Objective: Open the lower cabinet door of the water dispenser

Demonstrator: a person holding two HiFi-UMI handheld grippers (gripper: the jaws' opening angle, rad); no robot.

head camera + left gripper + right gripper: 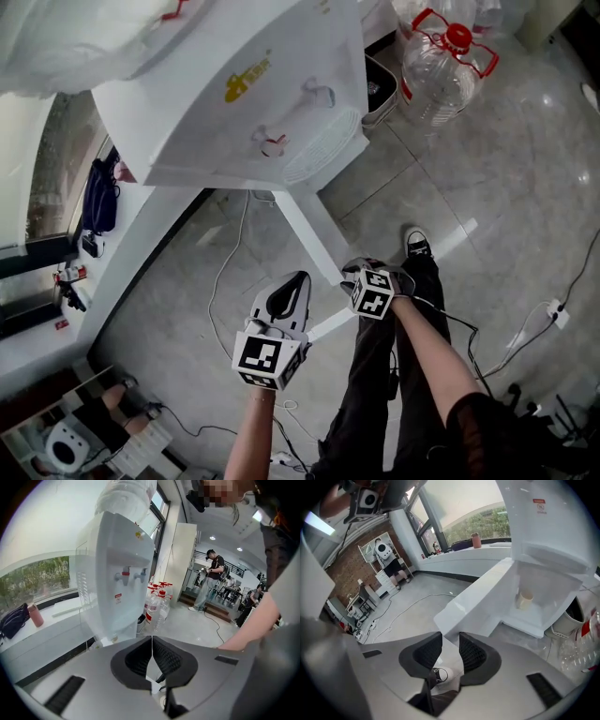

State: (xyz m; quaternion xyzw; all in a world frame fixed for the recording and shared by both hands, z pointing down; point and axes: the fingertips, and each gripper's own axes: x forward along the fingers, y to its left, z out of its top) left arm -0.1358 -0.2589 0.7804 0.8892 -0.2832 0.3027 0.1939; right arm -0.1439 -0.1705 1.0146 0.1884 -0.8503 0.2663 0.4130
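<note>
I record left gripper (152, 641) closed, empty — right gripper (450, 641) half-open, cabinet door (478, 602) edge between its jaws.

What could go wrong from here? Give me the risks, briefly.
1. Only a corner of the open cabinet door sits between the right gripper's jaws. It may slip free and let the door swing back.
2. A cup stands inside the cabinet. A jolt could topple it.
3. A white cable lies on the floor beside the door and could snag someone stepping back.
</note>
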